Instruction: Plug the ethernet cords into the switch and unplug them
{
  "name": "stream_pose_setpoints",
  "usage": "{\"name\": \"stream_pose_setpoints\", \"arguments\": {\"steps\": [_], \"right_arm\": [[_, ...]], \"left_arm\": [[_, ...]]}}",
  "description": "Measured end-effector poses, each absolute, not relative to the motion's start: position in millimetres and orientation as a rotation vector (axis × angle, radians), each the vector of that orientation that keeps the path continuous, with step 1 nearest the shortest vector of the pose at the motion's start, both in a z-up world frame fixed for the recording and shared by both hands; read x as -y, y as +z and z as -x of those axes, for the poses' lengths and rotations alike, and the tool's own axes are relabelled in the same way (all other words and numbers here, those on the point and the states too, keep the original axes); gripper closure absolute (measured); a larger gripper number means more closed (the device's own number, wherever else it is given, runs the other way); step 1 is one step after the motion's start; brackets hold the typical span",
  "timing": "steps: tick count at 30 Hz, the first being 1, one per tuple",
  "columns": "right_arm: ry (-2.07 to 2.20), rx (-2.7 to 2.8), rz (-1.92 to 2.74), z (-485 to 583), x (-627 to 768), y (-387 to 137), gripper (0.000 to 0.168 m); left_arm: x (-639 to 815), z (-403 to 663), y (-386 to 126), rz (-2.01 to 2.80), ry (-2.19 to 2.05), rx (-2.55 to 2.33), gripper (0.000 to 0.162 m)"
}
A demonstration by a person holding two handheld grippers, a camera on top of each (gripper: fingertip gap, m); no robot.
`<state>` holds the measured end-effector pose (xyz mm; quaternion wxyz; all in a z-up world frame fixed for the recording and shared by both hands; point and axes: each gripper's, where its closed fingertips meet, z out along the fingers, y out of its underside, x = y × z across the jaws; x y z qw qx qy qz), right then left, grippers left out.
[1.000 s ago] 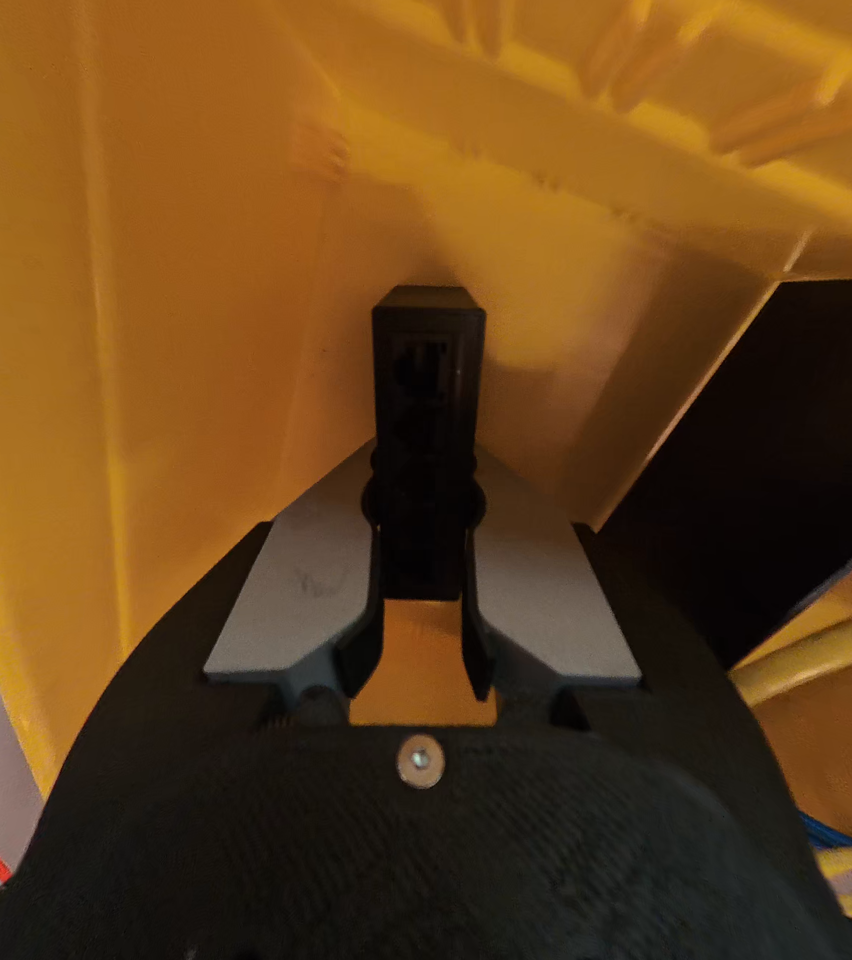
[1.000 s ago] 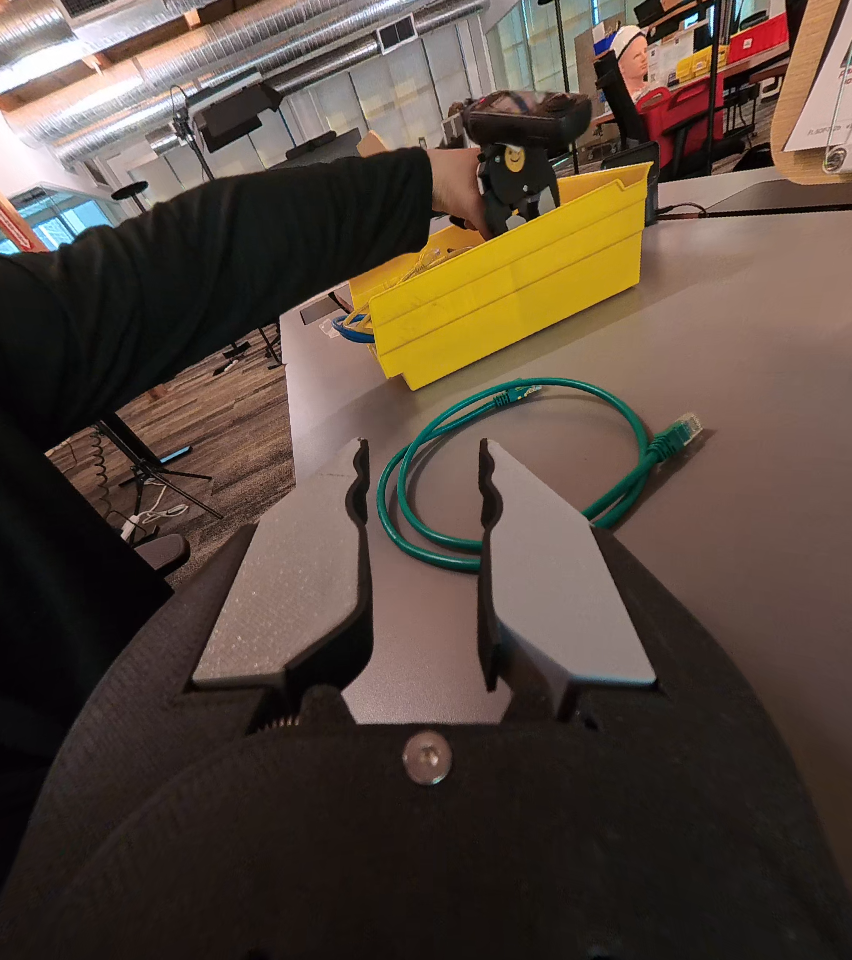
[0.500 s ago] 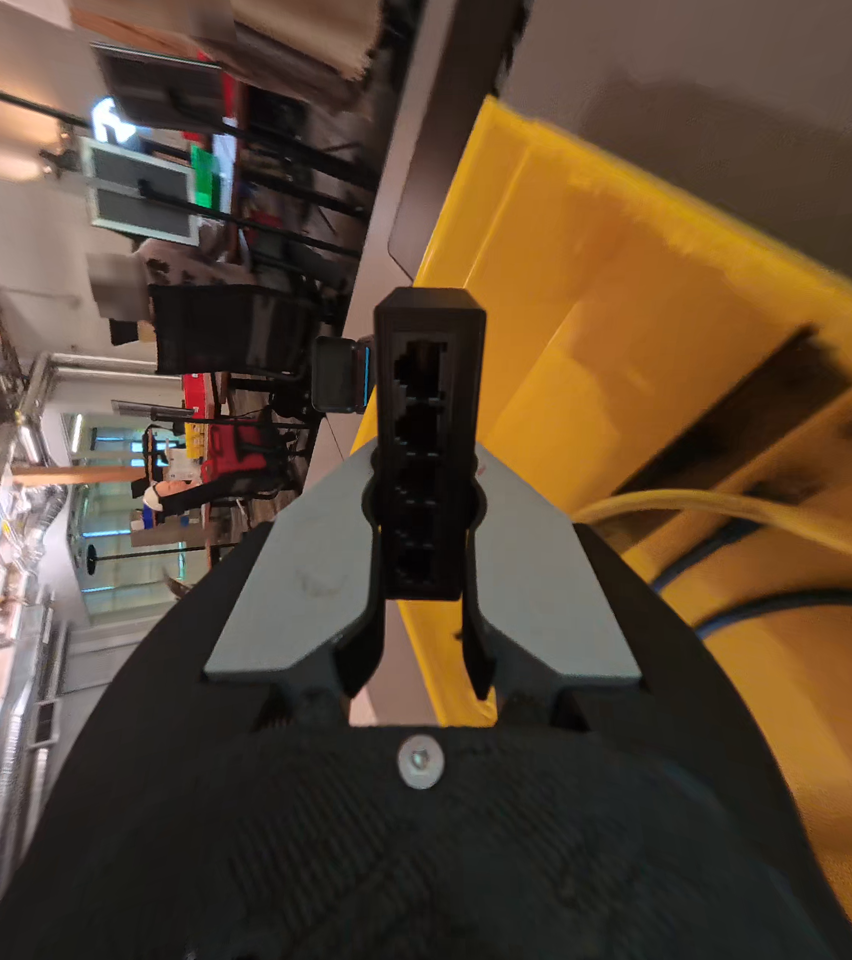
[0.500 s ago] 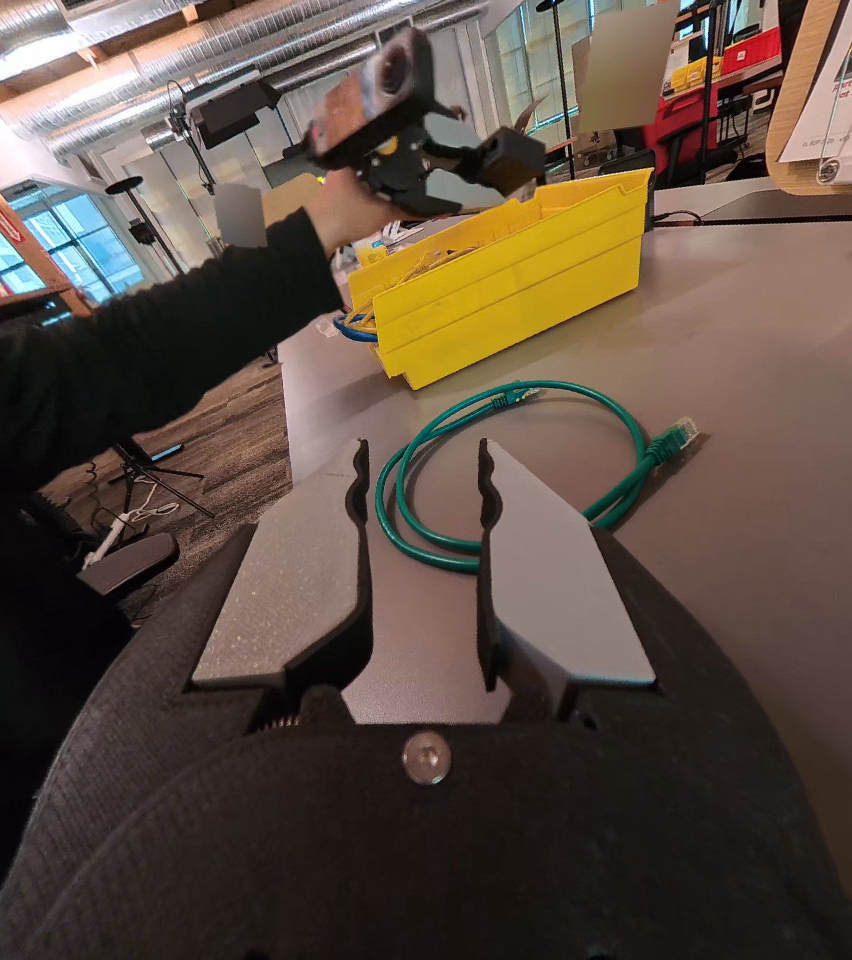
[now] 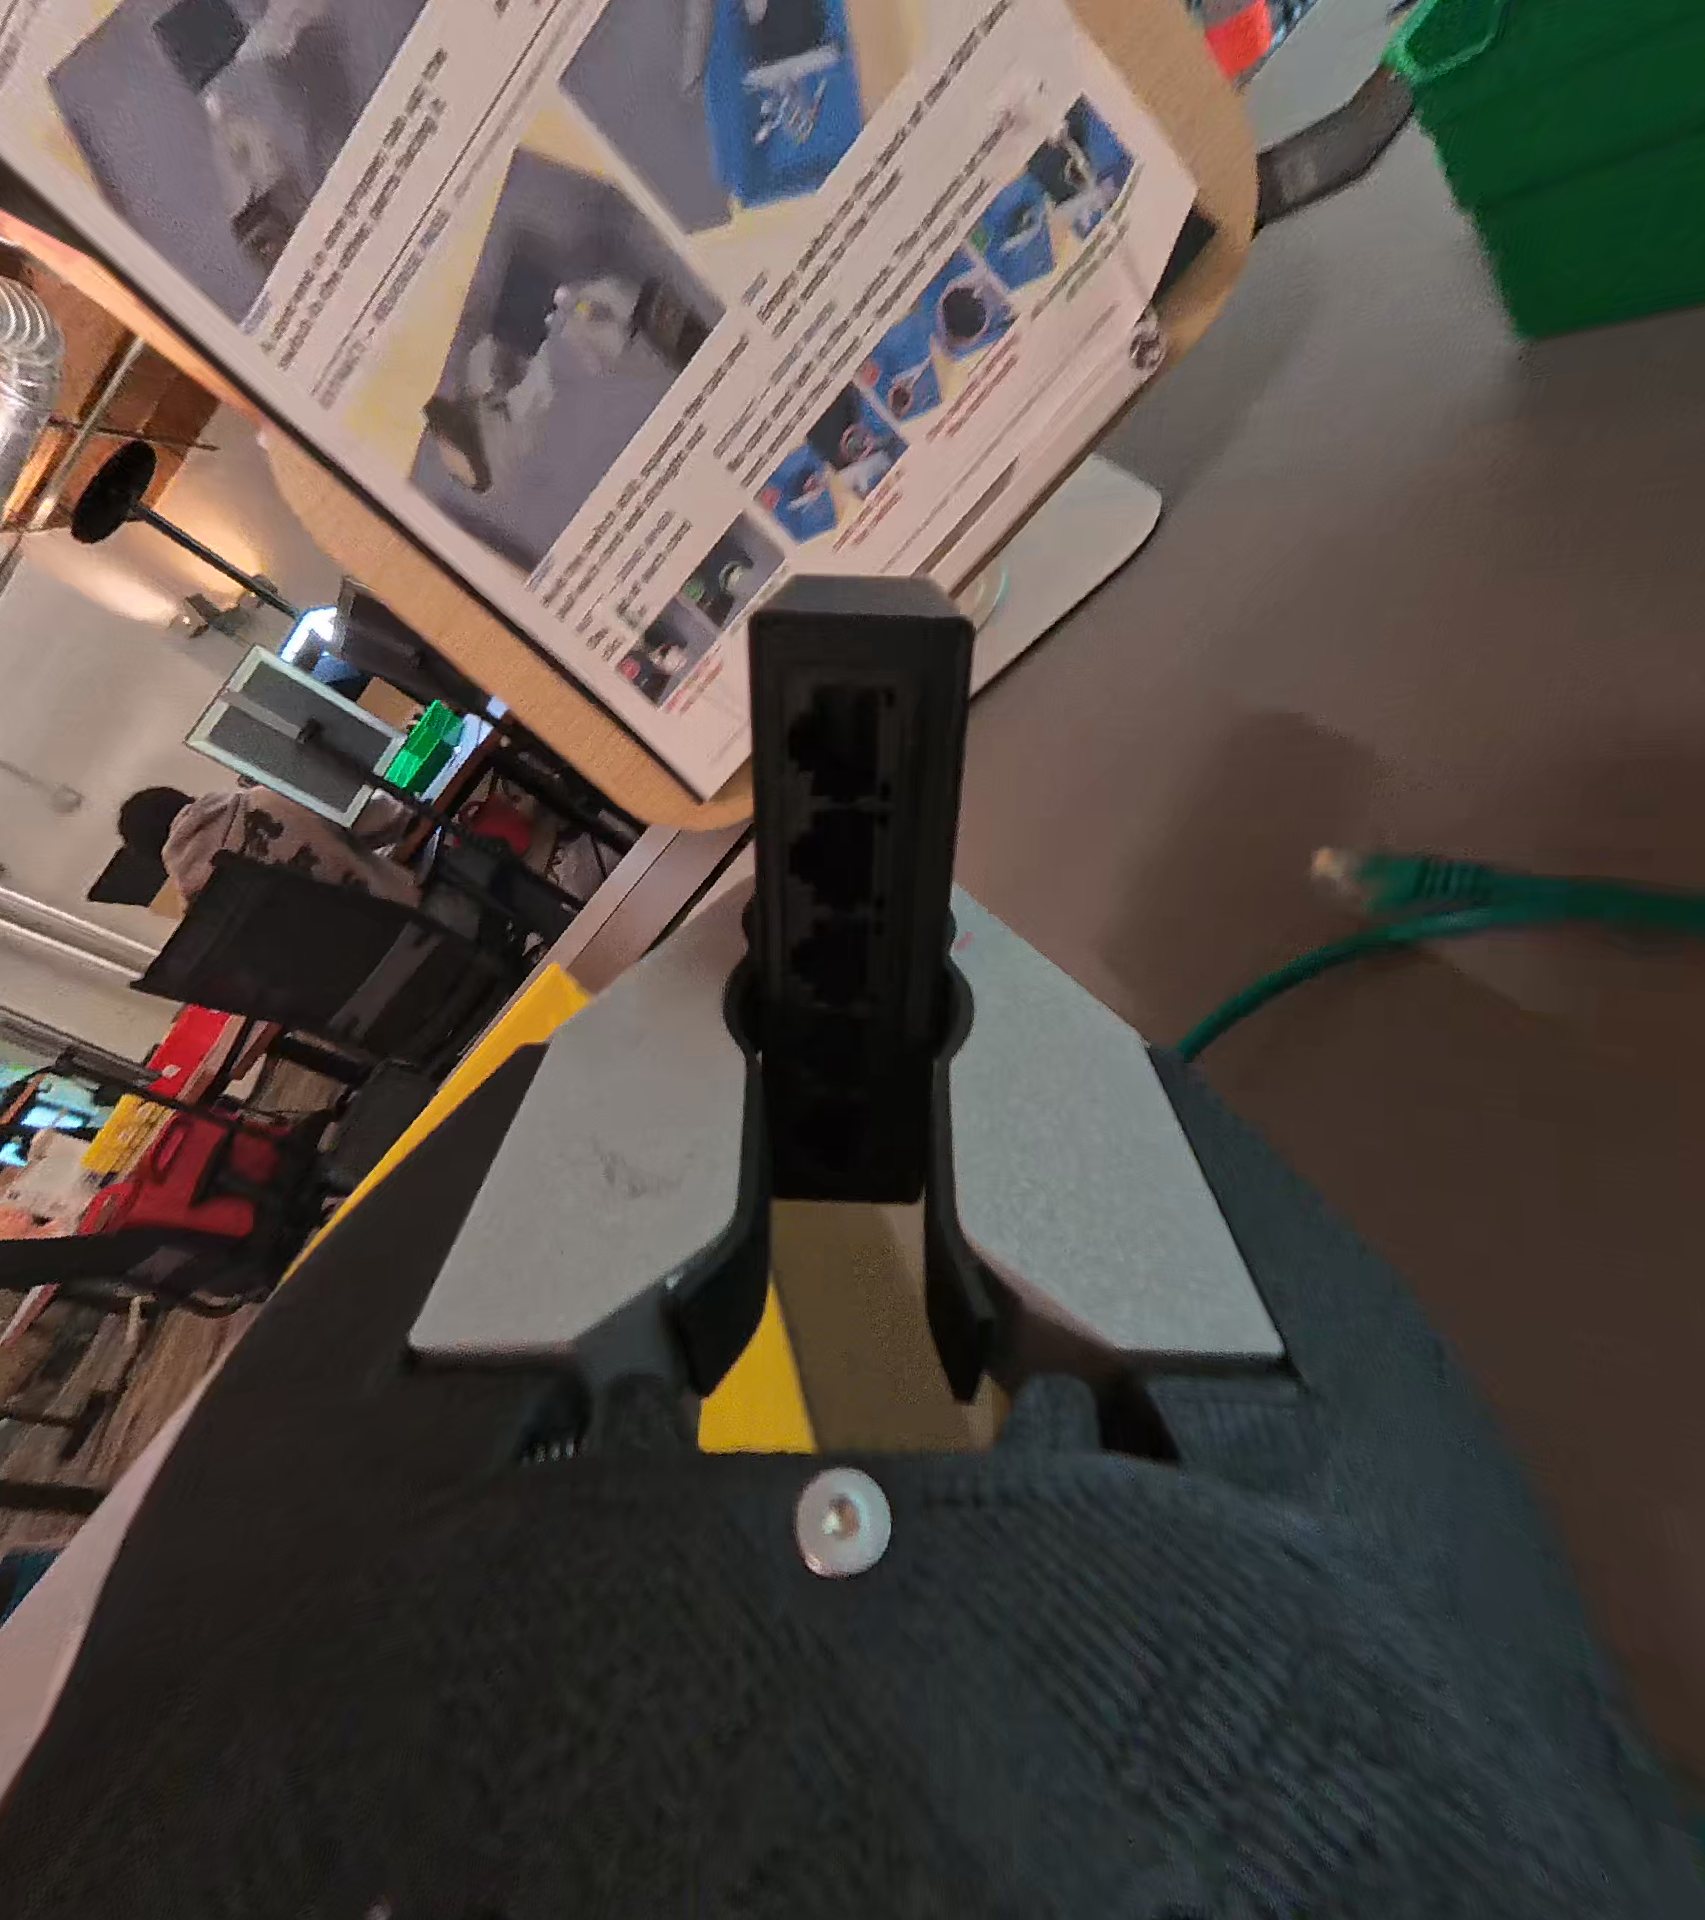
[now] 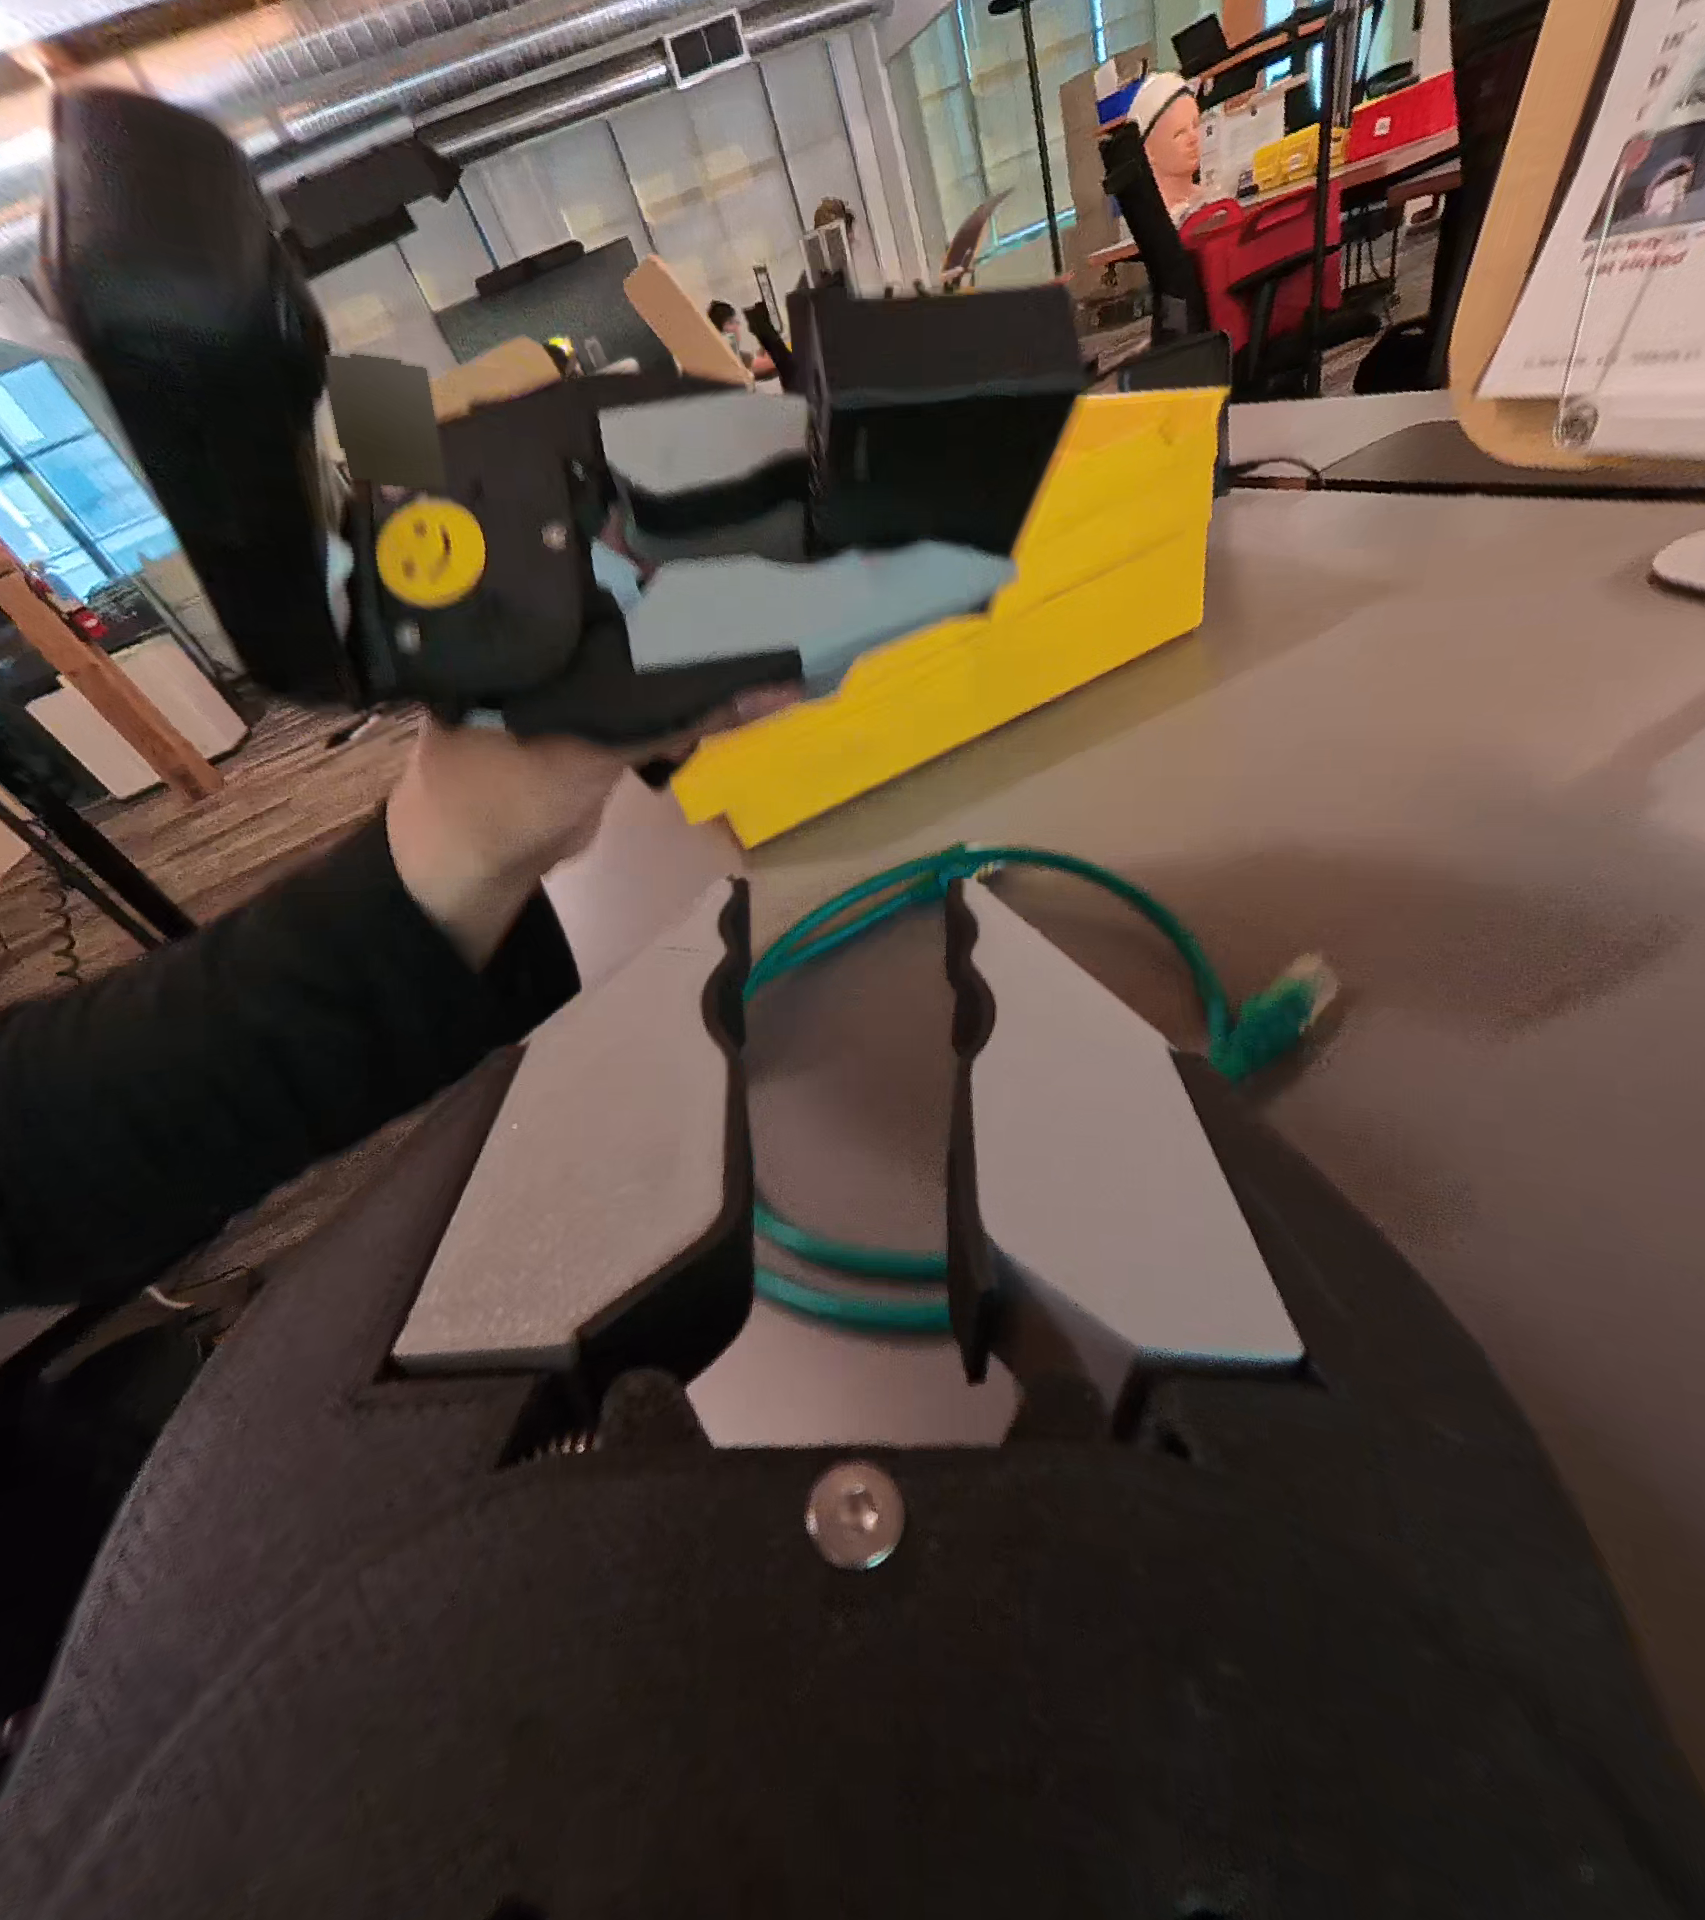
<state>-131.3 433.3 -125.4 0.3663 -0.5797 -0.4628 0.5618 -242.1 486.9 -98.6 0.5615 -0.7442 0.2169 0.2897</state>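
Here, switch [image 5: 858, 883] lengthwise between jaws.

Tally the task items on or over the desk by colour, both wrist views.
Black: 1, the switch, held in the left gripper
Green: 1, the ethernet cord on the desk
Yellow: 1, the bin
Total: 3

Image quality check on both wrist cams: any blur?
Left wrist view: switch sharp in the left hand-held gripper, background poster and green cable smeared. Right wrist view: left hand-held gripper motion-blurred, yellow bin soft, wide-angle bending at the edges.
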Motion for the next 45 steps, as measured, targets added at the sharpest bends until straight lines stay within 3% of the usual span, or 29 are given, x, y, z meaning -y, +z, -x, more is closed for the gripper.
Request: {"name": "stream_pose_setpoints", "arguments": {"steps": [6, 12, 15, 19, 23, 37, 45], "right_arm": [[1.300, 1.136, 1.471, 189, -504, -93, 0.120], [1.415, 1.053, 1.437, 213, -526, -107, 0.117], [1.279, 1.041, 1.435, 217, -537, -123, 0.117], [1.300, 1.023, 1.315, 218, -535, -104, 0.119], [1.424, 1.077, 1.294, 225, -523, -104, 0.110], [1.397, 1.098, 1.341, 211, -522, -105, 0.113], [1.089, 1.062, 1.361, 210, -543, -107, 0.113]], "left_arm": [[-540, 247, -114, 1.716, 0.570, -0.394, 0.136], [-553, 253, -135, 1.747, 0.371, -0.403, 0.136], [-549, 252, -128, 1.708, 0.358, -0.400, 0.136], [-550, 248, -132, 1.709, 0.291, -0.380, 0.136], [-547, 234, -144, 1.743, 0.240, -0.439, 0.136], [-540, 199, -162, 1.752, 0.253, -0.613, 0.124], [-541, 224, -165, 1.833, 0.169, -0.425, 0.135]]}}
